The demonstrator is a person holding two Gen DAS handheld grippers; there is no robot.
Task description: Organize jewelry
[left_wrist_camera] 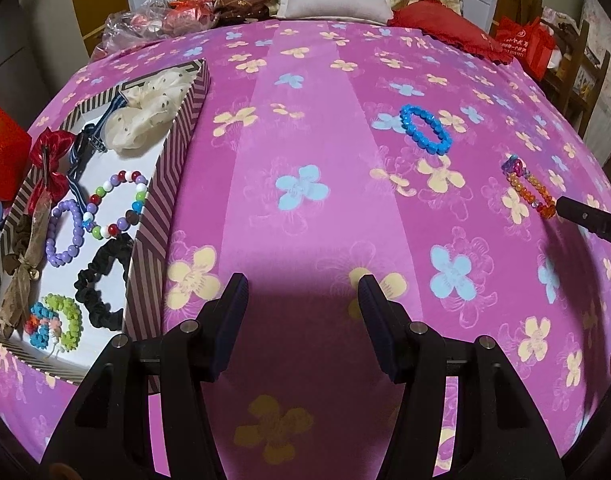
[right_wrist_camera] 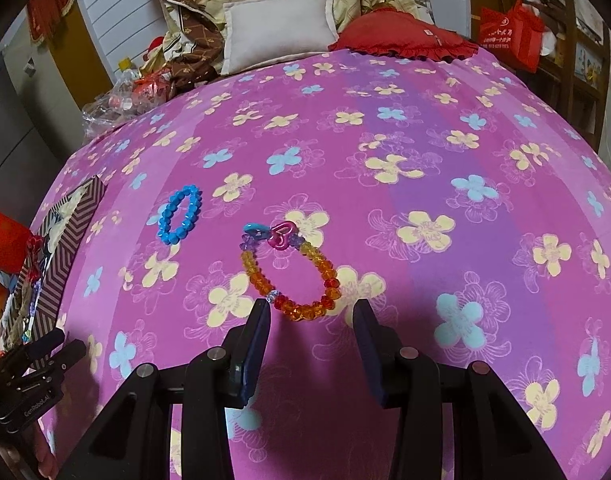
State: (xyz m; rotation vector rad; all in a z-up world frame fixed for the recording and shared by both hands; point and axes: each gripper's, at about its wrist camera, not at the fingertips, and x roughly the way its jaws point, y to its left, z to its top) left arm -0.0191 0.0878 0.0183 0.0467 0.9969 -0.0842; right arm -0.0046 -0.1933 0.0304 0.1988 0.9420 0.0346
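A striped box [left_wrist_camera: 167, 184] lies on the pink flowered bedspread at the left, holding several beaded bracelets, scrunchies and bows. A blue bead bracelet [left_wrist_camera: 425, 130] [right_wrist_camera: 180, 214] lies loose on the bedspread. An orange bead bracelet with a pink heart charm [right_wrist_camera: 289, 272] [left_wrist_camera: 531, 192] lies to its right. My right gripper [right_wrist_camera: 311, 312] hovers open just in front of the orange bracelet, whose near edge sits between the fingertips without touching them. My left gripper [left_wrist_camera: 303, 292] is open over bare bedspread, right of the box, with nothing between its fingers.
Pillows [right_wrist_camera: 279, 36], a red cushion [right_wrist_camera: 405, 36] and folded quilts are piled at the bed's far end. Plastic bags [left_wrist_camera: 145, 24] lie at the far left corner. A red bag [right_wrist_camera: 509, 34] and wooden shelf stand at the right. The right gripper's finger [left_wrist_camera: 585, 220] shows at the left view's right edge.
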